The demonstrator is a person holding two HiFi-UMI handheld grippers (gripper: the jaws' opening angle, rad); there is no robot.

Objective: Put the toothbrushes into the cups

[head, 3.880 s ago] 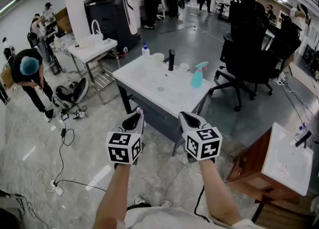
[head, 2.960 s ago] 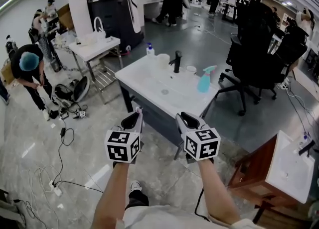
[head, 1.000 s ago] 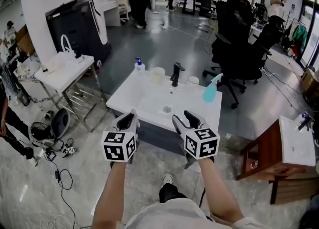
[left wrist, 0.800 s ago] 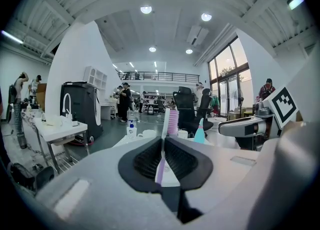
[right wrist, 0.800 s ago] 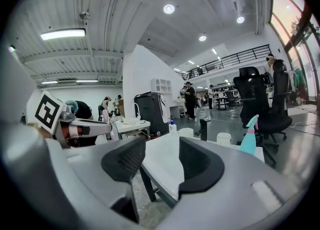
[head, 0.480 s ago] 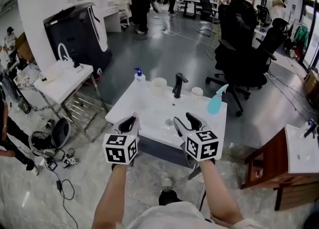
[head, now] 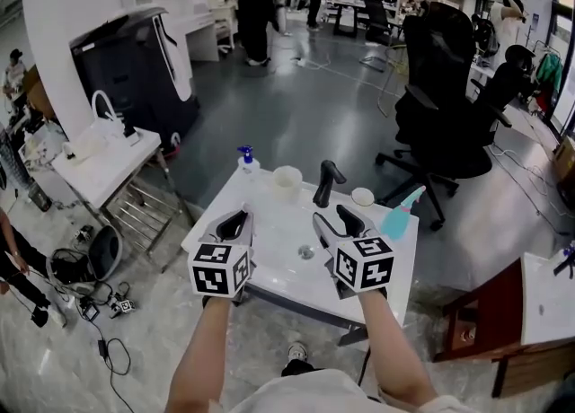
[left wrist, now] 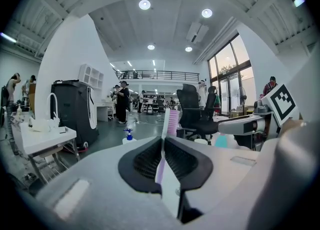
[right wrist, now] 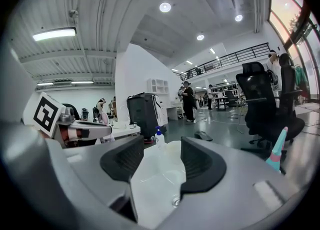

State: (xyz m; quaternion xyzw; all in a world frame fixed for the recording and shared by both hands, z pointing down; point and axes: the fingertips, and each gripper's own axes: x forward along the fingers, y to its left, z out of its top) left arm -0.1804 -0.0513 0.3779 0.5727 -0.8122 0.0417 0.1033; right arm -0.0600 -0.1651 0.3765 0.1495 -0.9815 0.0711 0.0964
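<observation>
Holding both grippers over the near half of the white sink counter (head: 289,287), you are clamping a pink toothbrush (left wrist: 170,123) upright in the left gripper (head: 235,219). The right gripper's (head: 337,218) jaws have just been opening wide, with nothing between them. Two cups (head: 287,182) are standing beyond, flanking the faucet (head: 327,183). Open grey floor (head: 305,106) is lying past the far edge.

The basin (head: 286,225) in the middle of the counter (head: 396,260) lies bare, so my way in from the near edge is free. The back edge is crowded. A soap pump bottle (head: 246,161) stands at the back left corner, with the larger cup (head: 287,183) beside it. The faucet (head: 326,182) rises at the middle, between that cup and the small cup (head: 363,197). A spray bottle (head: 398,219) guards the right edge, near the small cup. Both cups are open from above.
</observation>
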